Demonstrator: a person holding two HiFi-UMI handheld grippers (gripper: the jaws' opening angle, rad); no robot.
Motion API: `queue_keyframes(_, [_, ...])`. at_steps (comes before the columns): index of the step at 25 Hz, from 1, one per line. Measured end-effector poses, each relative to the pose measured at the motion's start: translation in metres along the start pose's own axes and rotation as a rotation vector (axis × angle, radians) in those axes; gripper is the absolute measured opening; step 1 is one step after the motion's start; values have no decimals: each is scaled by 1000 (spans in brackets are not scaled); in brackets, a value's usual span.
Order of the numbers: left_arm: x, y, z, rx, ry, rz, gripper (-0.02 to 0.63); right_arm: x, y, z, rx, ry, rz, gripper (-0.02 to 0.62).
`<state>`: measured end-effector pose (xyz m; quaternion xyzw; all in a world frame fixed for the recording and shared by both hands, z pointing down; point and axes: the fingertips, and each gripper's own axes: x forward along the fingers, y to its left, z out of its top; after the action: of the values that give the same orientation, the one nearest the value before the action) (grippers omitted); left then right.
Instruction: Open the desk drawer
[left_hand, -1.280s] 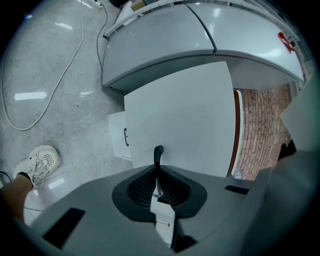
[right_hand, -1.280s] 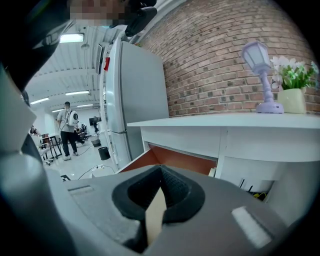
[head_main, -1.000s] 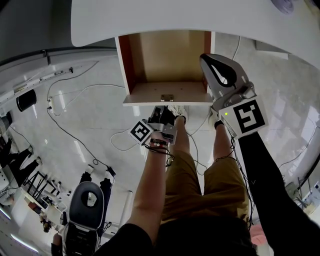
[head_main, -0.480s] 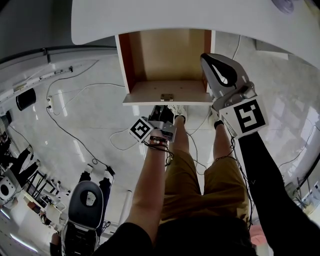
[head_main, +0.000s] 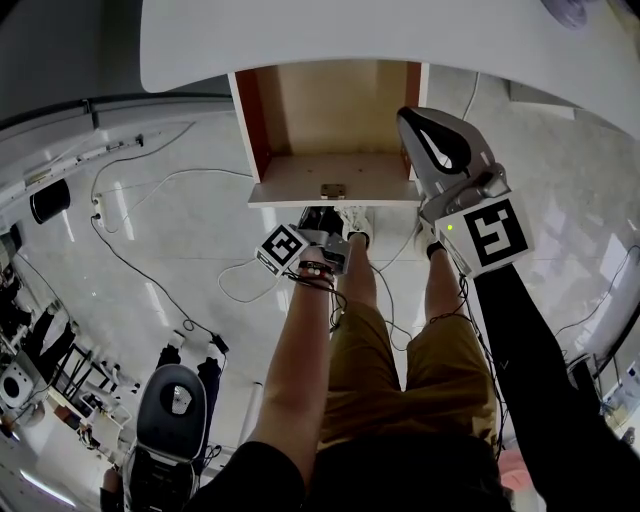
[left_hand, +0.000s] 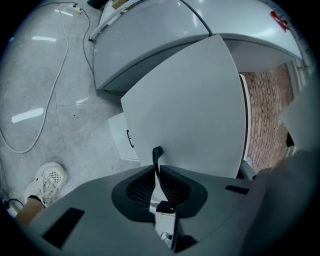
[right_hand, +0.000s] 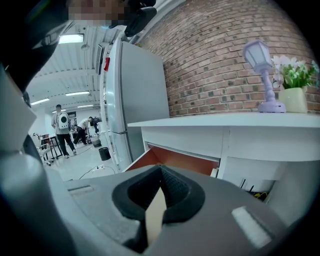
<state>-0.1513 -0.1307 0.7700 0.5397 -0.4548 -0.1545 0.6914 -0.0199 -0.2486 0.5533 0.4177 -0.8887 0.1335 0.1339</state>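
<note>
The desk drawer (head_main: 330, 120) stands pulled out from under the white desk top (head_main: 300, 40), and its wooden inside shows. My left gripper (head_main: 322, 220) sits just below the white drawer front (head_main: 330, 195), partly hidden by its lip. In the left gripper view the jaws (left_hand: 156, 172) are shut on the thin dark drawer handle (left_hand: 157, 152), whose hooked end sticks out above them against the drawer front (left_hand: 190, 100). My right gripper (head_main: 408, 118) hovers beside the drawer's right side, shut and holding nothing. In its own view, the right gripper (right_hand: 160, 170) faces the open drawer (right_hand: 175, 160).
Cables (head_main: 150, 260) trail over the pale floor to the left, with an office chair (head_main: 175, 400) nearer me. A small white cabinet (left_hand: 122, 142) and a shoe (left_hand: 45, 180) lie below the drawer. A lamp (right_hand: 262, 75) and a plant pot (right_hand: 295, 97) stand on the desk.
The left gripper has shifted slightly toward the drawer front and rolled a little. The drawer stays pulled out and the right gripper has kept still.
</note>
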Motion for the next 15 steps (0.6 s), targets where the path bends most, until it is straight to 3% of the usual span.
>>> queue_keyframes(4, [6,3,2,4,6,-2,35,5,0,10,47,-43,-16,0])
queue_keyframes(8, [11,9,5,-13,-6,-6,35,4,1,3,33,-22,-8,0])
queue_keyframes(12, [17,-3,5,-95,-23,-79,40,3,2,-1,13,-6,3,2])
queue_keyframes(15, [17,1,4,-86,-12,-82,46,1,2,-8,-3,13,9,1])
